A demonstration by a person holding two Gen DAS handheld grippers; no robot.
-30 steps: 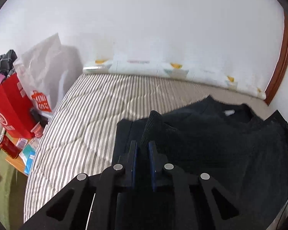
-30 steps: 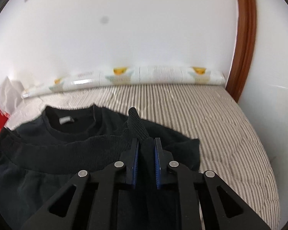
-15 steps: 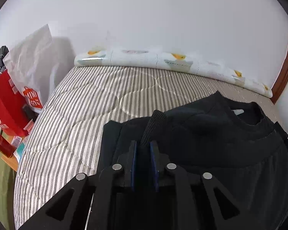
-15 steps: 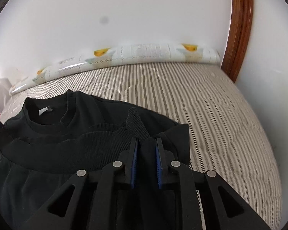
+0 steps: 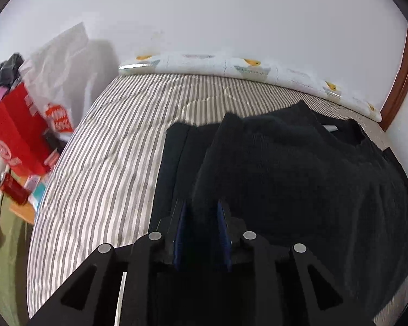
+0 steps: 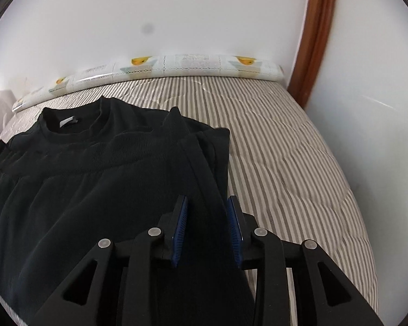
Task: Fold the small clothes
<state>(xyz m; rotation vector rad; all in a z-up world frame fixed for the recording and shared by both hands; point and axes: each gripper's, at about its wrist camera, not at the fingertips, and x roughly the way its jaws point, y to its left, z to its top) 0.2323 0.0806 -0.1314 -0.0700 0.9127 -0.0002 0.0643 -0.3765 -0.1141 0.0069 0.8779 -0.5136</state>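
Both your grippers' jaws have just been opening: left gripper (image 5: 201, 217) and right gripper (image 6: 207, 214) now stand apart, black sweatshirt (image 6: 100, 163) hem corners loose between them, neckline straight ahead.

The black sweater's (image 6: 81, 190) lower part (nearest the camera) runs off-frame.

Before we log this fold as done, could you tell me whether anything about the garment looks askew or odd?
The black sweater's ribbed hem sticks up in a peak at each folded corner rather than lying flat on the striped bed.
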